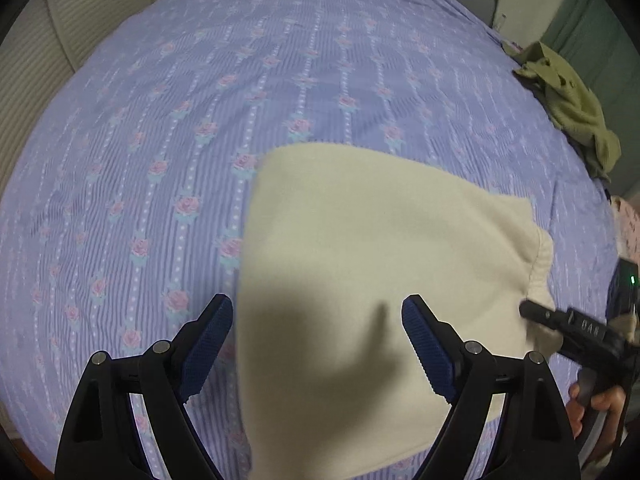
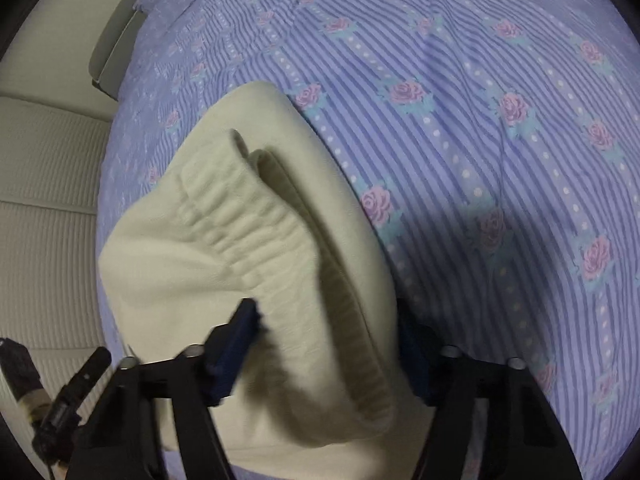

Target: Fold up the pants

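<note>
Through the left wrist view I see my left gripper (image 1: pixel 318 344) released, straddling the cream pants (image 1: pixel 380 248) lying folded on the bedspread (image 1: pixel 160 140); through the right wrist view my right gripper (image 2: pixel 332 344) straddles the waistband (image 2: pixel 256 224), grip uncertain; likely one closing fold remains; no containers visible.

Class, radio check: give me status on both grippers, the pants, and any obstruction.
Left gripper open above the cream pants. Right gripper open, straddling the waistband. Pants folded on the bedspread. Green garment lies apart at bed edge.
</note>
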